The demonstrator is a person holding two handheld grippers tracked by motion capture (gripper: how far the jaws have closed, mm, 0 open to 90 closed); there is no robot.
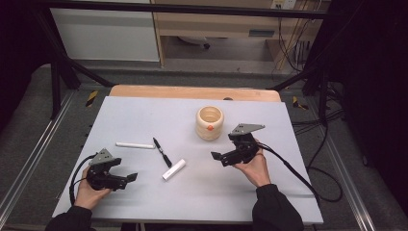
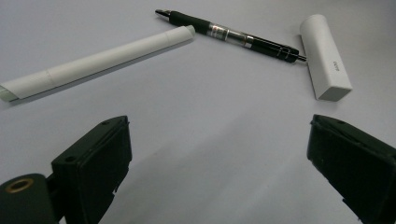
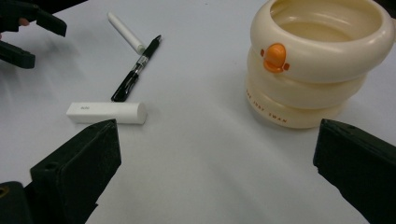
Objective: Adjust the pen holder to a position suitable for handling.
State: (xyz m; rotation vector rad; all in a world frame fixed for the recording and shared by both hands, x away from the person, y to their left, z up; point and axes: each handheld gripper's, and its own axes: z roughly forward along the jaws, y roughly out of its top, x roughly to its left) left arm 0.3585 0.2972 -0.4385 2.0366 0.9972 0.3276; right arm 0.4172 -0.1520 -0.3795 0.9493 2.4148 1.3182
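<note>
I see a pale grey table (image 1: 144, 115) with a wooden strip at its far edge and dark floor around. My left gripper (image 1: 126, 179) and right gripper (image 1: 217, 157) both gape wide, empty. Ahead of the left lie a white pen (image 2: 98, 61), black pen (image 2: 233, 36) and white case (image 2: 325, 56). The cream pot (image 3: 322, 51) just beyond the right gripper looks empty.

This place looks like a lab or a test room. A black metal frame (image 1: 62, 62) stands around the table (image 1: 144, 115), and many cables (image 1: 293, 43) hang beside a wooden shelf (image 1: 216, 24) at the back. The floor (image 1: 29, 125) is grey, with metal rails (image 1: 33, 144) along the table.
</note>
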